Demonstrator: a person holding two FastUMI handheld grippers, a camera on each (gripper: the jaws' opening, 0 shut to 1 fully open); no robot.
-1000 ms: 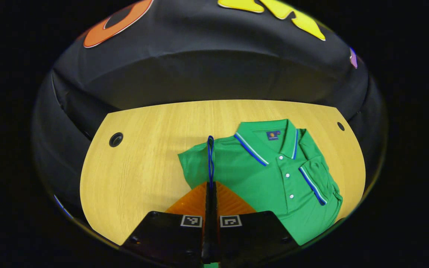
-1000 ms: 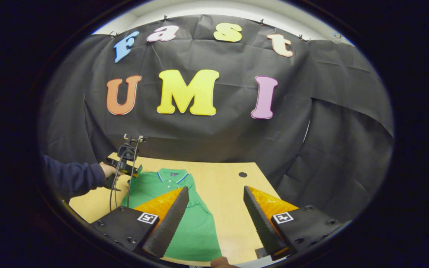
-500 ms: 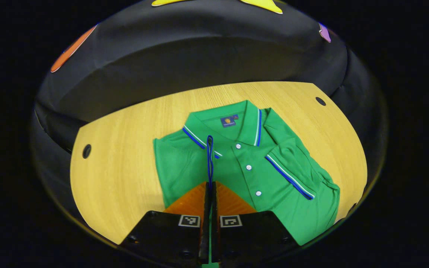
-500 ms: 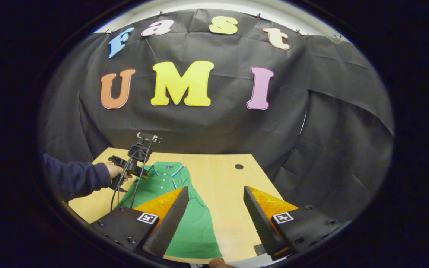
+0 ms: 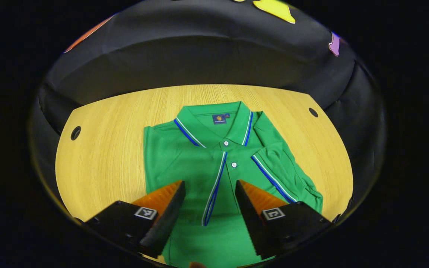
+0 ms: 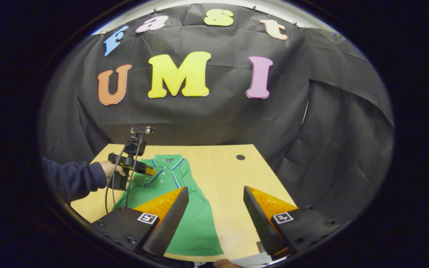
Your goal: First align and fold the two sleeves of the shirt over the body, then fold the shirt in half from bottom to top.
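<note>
A green polo shirt (image 5: 177, 156) lies flat on the wooden table (image 5: 106, 149), collar at the far side. Both sleeves are folded over its front. The left sleeve's striped cuff (image 5: 214, 186) runs down the middle, and the right sleeve's cuff (image 5: 274, 178) slants beside it. My left gripper (image 5: 210, 184) hovers open just above the left cuff, holding nothing. In the right gripper view the shirt (image 6: 197, 229) lies at the near left. My right gripper (image 6: 215, 190) stands open above the table's near right part, off the cloth. The left gripper (image 6: 147, 171) shows over the shirt's chest, held by a hand (image 6: 108, 169).
The table (image 6: 229, 178) has a round cable hole near each far corner (image 5: 75, 133) (image 5: 313, 112). Black cloth walls close in the far side and both sides. A dark blue sleeve (image 6: 73, 178) reaches in from the left. A cable (image 6: 110, 190) hangs from the left gripper.
My left gripper carried the left sleeve across over the shirt's front, then opened and let it go; the cuff now lies along the middle. The right gripper stayed open and barely shifted.
</note>
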